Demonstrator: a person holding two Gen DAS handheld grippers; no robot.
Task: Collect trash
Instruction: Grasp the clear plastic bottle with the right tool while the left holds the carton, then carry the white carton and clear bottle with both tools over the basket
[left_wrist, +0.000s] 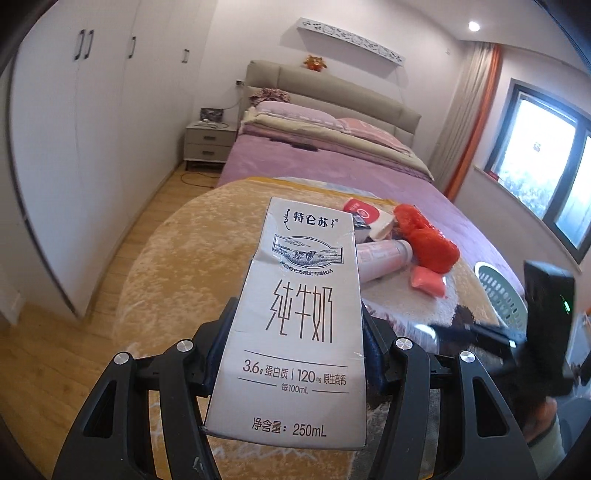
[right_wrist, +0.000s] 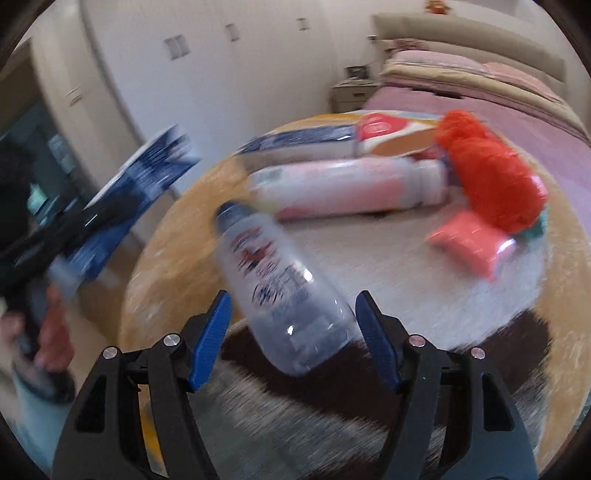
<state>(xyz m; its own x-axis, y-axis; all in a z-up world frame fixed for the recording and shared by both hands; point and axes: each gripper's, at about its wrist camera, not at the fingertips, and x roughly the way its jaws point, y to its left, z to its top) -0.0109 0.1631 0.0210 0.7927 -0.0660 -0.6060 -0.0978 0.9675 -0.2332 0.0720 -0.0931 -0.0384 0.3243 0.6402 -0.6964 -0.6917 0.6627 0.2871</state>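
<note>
Holding a milk carton (left_wrist: 295, 325) clamped between its pads, the left hand-held gripper (left_wrist: 295, 354) carries it above the round tabletop (left_wrist: 192, 258). The carton stands lengthwise along the fingers, its long axis running away from the camera, its folded top pointing toward the bed (left_wrist: 332, 162) and its base nearest the lens.

The right hand-held gripper (right_wrist: 293, 332) has a clear plastic bottle (right_wrist: 280, 291) between its blue pads. The right pad seems to touch the bottle's base, but a gap shows at the left pad, and motion blur makes it impossible to tell whether the bottle is truly gripped. The bottle lies slanted, its base close to the jaws and its narrow neck pointing up and to the left in the picture.

The job looks only partly done. Two pieces are picked up or nearly so, yet neither has reached the pale green basket (left_wrist: 498, 291) seen at the far right edge of the tabletop. Left on the tabletop are a pink bottle (right_wrist: 351, 188) lying on its side, a crumpled red bag (right_wrist: 491, 184), a small pink packet (right_wrist: 469, 240) and a red and white package (right_wrist: 388, 133).
</note>
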